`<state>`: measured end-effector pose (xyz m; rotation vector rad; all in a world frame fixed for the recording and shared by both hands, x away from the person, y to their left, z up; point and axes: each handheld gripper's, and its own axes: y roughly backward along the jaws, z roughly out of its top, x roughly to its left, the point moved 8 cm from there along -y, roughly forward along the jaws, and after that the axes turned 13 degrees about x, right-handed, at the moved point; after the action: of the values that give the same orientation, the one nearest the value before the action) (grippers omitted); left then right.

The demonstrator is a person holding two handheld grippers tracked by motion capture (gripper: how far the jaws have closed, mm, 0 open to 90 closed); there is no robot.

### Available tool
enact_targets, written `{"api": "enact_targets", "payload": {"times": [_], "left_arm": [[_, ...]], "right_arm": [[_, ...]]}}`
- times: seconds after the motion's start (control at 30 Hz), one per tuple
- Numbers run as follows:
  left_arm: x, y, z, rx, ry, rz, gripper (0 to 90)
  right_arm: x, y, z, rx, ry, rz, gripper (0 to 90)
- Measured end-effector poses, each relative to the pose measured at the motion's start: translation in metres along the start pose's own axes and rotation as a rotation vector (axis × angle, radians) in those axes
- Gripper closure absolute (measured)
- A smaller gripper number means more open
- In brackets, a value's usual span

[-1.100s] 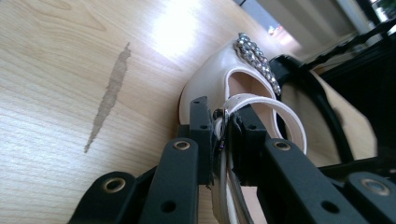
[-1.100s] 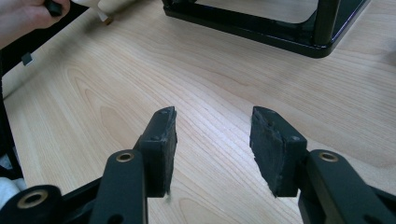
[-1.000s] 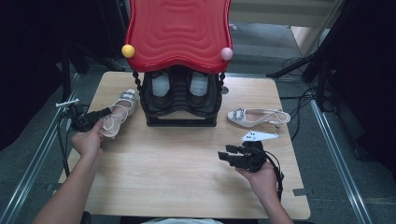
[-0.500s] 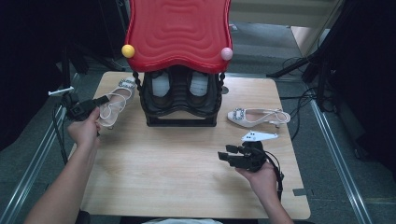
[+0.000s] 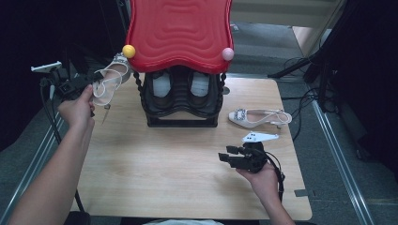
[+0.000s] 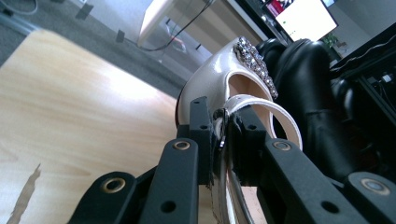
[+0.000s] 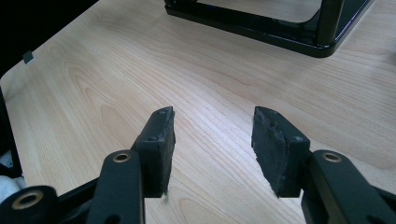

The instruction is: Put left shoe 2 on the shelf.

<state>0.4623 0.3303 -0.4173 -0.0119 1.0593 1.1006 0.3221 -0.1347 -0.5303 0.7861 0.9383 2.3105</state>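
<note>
I'm holding the light, stiff sandal (image 5: 107,82) by its thin strap in the left gripper (image 6: 224,128), jaws clamped on it, while the right gripper (image 7: 212,147) is idling with jaws apart over the counter (image 5: 155,159).

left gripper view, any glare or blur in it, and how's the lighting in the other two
Left gripper view: window light glares off the pale wooden table; the cream slingback shoe with a jewelled buckle is slightly soft. High view: the surroundings are dark, the tabletop evenly lit. Right gripper view: sharp, soft shadows under the black pads.
</note>
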Motion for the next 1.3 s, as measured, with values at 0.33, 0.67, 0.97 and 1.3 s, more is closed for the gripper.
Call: {"api": "enact_targets", "payload": {"times": [0.33,0.67,0.97,1.3], "left_arm": [[-0.045,0.016,0.033,-0.043,-0.024,-0.041,81.1],[-0.092,0.035,0.062,-0.084,-0.058,-0.087,81.1],[-0.129,0.057,0.081,-0.121,-0.079,-0.119,81.1],[-0.173,0.071,0.096,-0.144,-0.126,-0.144,81.0]], "right_arm": [[0.001,0.000,0.000,0.003,0.002,0.001,50.8],[0.000,0.000,0.000,0.000,0.001,-0.001,50.6],[0.000,0.001,0.000,0.001,0.005,-0.003,50.5],[0.000,-0.001,-0.001,0.005,0.005,-0.005,50.4]]}}
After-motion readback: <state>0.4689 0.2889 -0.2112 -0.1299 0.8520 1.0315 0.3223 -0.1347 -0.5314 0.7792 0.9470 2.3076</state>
